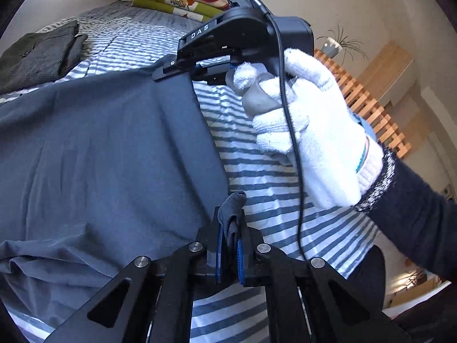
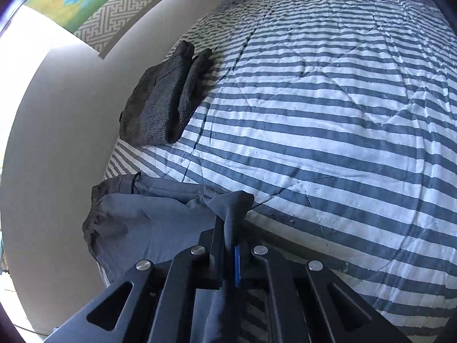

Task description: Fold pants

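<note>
Left gripper (image 1: 230,245) and right gripper (image 2: 230,253) each pinched a pants (image 1: 100,143) edge near the bed (image 2: 328,114) edge; probably starting the fold, next carry both over together.

Two hand-held grippers are in view: the left hand-held gripper (image 1: 230,223) at the bottom centre of its own view, and the right hand-held gripper (image 1: 182,65) at upper centre. One gloved hand (image 1: 311,131) shows. Two garments lie on one striped bed (image 2: 328,108): grey-blue pants (image 1: 100,154) and one dark folded garment (image 2: 162,100) at upper left. One folded floral blanket (image 1: 182,0) sits at the top, one potted plant (image 1: 334,45) at the right.
</note>
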`<state>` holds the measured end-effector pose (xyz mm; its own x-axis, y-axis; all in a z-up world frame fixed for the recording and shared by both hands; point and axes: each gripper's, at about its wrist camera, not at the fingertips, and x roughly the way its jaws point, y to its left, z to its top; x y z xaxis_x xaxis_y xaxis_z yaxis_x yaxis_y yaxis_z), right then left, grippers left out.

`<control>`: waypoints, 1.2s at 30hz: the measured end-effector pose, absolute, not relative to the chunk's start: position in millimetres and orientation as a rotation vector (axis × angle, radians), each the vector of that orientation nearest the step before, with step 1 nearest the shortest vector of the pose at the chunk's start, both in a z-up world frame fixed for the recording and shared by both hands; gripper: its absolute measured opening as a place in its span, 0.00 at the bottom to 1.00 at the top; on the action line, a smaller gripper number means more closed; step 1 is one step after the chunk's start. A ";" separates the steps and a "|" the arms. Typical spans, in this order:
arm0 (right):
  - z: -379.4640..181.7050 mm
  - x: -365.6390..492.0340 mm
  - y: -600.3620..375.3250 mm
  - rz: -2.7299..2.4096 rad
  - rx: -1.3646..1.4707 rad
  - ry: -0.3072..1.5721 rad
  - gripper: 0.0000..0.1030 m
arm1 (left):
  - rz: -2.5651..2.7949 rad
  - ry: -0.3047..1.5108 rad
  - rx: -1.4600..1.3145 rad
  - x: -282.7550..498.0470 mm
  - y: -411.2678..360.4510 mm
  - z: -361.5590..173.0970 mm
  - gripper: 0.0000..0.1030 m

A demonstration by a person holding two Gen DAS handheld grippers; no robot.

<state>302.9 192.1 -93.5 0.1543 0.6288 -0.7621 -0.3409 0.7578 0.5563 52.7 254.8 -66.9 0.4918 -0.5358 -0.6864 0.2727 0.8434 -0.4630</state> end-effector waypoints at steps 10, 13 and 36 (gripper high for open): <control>-78.3 284.8 72.4 0.552 0.355 1.217 0.03 | -0.684 0.924 -0.268 47.5 163.6 -50.6 0.06; -66.6 275.5 33.5 0.495 0.363 1.184 0.03 | -0.747 0.910 -0.266 46.1 137.5 -42.3 0.06; 42.1 235.7 101.7 0.450 0.175 1.091 0.03 | -0.678 0.693 -0.570 20.0 297.2 -19.1 0.06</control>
<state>235.7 101.7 42.1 0.3827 0.4351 -0.8150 -0.2662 0.8967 0.3537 20.0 297.2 -19.1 0.5774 -0.7212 -0.3827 0.3660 0.6477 -0.6683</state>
